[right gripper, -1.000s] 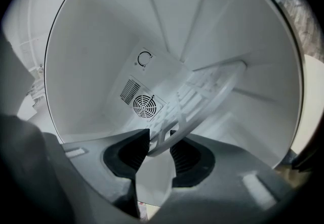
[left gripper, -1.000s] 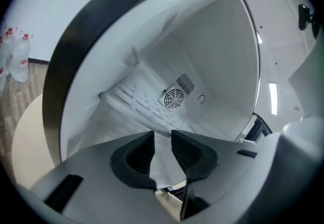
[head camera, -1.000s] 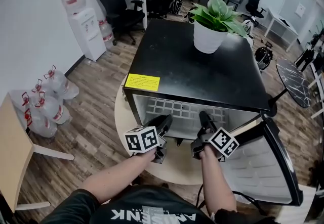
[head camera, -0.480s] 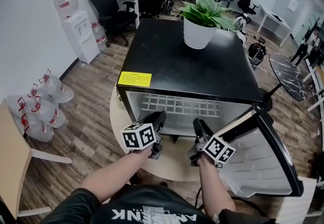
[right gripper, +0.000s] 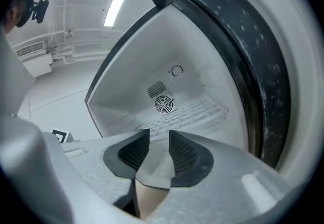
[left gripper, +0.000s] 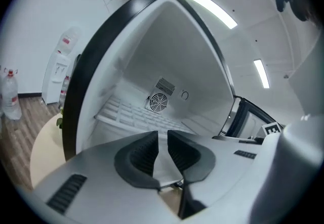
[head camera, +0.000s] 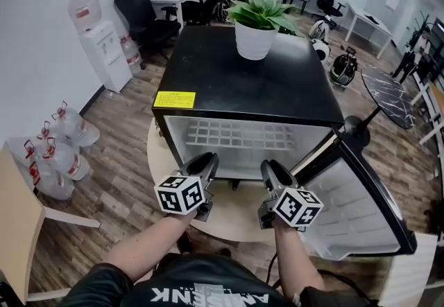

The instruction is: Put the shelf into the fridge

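The black mini fridge (head camera: 250,84) stands with its door (head camera: 361,208) swung open to the right. The white wire shelf (head camera: 236,138) lies level inside it, and both gripper views show the same shelf (left gripper: 129,114) (right gripper: 195,114) below the rear fan. My left gripper (head camera: 207,159) (left gripper: 163,134) hangs just outside the opening at its left. Its jaws have just been closing to a narrow gap, with nothing between them. My right gripper (head camera: 268,165) (right gripper: 159,134) hangs outside the opening at its right. It is open and empty, its jaws having closed a little.
A potted plant (head camera: 253,39) sits on the fridge top. The fridge rests on a round beige table (head camera: 236,219). A water dispenser (head camera: 104,49), water bottles (head camera: 55,153) and a wooden table (head camera: 17,222) are to the left, with office chairs behind.
Both grippers have drawn back from the fridge opening toward me and rolled. The left jaws have narrowed. The shelf stays inside the fridge.
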A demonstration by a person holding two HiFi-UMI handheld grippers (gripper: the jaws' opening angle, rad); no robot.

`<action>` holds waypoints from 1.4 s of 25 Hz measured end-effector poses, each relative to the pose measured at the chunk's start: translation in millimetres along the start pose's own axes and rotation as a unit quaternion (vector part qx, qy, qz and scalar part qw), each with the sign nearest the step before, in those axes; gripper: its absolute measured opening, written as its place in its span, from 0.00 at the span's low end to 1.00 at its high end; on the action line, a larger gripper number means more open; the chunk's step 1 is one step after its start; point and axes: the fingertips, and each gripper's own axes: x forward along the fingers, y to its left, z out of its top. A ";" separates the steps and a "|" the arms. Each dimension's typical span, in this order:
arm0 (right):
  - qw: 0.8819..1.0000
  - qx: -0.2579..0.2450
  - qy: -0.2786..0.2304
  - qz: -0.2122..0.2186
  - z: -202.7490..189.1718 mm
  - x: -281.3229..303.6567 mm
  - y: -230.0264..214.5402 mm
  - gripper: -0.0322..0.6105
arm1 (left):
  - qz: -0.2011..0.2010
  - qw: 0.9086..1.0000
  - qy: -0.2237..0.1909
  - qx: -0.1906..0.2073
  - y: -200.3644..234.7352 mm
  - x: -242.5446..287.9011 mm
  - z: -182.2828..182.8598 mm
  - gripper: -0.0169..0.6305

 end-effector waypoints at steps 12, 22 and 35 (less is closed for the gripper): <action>0.993 -0.111 -0.002 0.041 15.7 -52.9 36.3 0.20 | 0.031 0.990 -0.057 0.126 -30.1 -101.1 31.7 0.03; 0.988 -0.151 -0.020 0.030 24.8 -72.8 76.8 0.10 | 0.049 0.980 -0.068 0.183 -29.1 -150.7 63.8 0.03; 0.981 -0.188 -0.039 -0.008 21.3 -84.2 133.3 0.06 | 0.015 0.975 -0.098 0.198 -12.7 -183.7 93.6 0.03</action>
